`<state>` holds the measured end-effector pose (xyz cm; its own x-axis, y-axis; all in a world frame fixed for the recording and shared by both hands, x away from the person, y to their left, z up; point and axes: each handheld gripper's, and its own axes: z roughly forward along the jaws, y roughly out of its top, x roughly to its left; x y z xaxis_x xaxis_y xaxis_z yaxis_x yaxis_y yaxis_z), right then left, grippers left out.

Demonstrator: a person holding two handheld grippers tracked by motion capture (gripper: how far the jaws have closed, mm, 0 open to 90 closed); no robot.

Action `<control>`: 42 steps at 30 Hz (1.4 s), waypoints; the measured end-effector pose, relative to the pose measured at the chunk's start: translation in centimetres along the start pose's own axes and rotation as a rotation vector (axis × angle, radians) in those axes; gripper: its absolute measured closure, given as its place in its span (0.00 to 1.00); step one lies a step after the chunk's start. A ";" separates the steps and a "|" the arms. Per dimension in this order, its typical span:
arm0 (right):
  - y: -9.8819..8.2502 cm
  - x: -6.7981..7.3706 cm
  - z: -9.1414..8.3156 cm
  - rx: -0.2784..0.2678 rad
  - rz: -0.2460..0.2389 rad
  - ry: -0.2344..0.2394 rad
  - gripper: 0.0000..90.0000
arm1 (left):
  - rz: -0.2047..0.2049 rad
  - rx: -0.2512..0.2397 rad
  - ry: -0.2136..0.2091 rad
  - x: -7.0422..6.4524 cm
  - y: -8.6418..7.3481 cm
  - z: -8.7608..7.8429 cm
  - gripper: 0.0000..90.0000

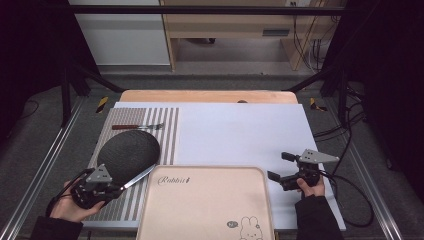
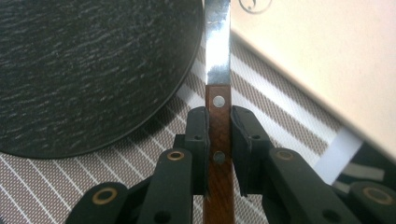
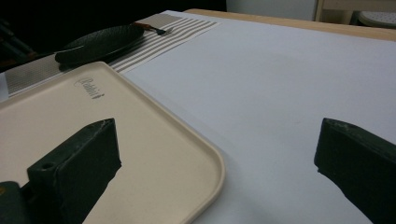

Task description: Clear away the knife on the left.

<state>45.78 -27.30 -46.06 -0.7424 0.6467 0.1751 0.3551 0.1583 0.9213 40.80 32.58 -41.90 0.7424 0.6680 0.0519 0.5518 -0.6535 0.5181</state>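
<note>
My left gripper (image 1: pixel 116 189) is at the lower left over the striped placemat (image 1: pixel 162 131), shut on the wooden handle of a table knife (image 2: pixel 218 116). The steel blade (image 1: pixel 138 177) points up and right, between the black plate (image 1: pixel 129 152) and the beige tray (image 1: pixel 205 205). In the left gripper view both pads clamp the brown riveted handle, with the plate (image 2: pixel 93 70) at left and the tray (image 2: pixel 327 56) at right. My right gripper (image 1: pixel 280 166) rests at the right on the white sheet, its jaws wide apart and empty. The right gripper view has the tray corner (image 3: pixel 196 154) between the jaws.
A fork with a wooden handle (image 1: pixel 137 127) lies across the placemat behind the plate. The white sheet (image 1: pixel 240 135) covers the table's middle and right. The wooden table edge (image 1: pixel 205 96) runs along the back. A cable trails from the right gripper toward the table's right edge.
</note>
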 end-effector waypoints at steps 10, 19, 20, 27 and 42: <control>0.0 0.0 0.0 0.010 -0.001 0.003 0.00 | -0.022 -0.013 0.002 -1.1 1.4 0.8 0.86; 0.0 0.0 0.0 0.013 -0.002 0.002 0.00 | -0.080 -0.049 0.021 -2.3 2.6 1.1 0.86; 0.0 0.0 0.0 0.014 -0.001 0.003 0.01 | -0.082 -0.049 0.028 -2.5 2.7 1.2 0.86; -0.1 -0.1 0.0 0.016 -0.002 0.001 0.00 | -0.144 -0.088 0.049 -3.2 3.1 1.1 0.86; -0.2 -0.1 0.0 0.019 -0.003 0.003 0.00 | -0.279 -0.126 0.098 -5.1 3.5 1.2 0.86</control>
<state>45.78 -27.44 -46.21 -0.7451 0.6441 0.1730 0.3636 0.1748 0.9150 39.43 26.46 -41.42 0.5254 0.8504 -0.0279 0.6731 -0.3954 0.6250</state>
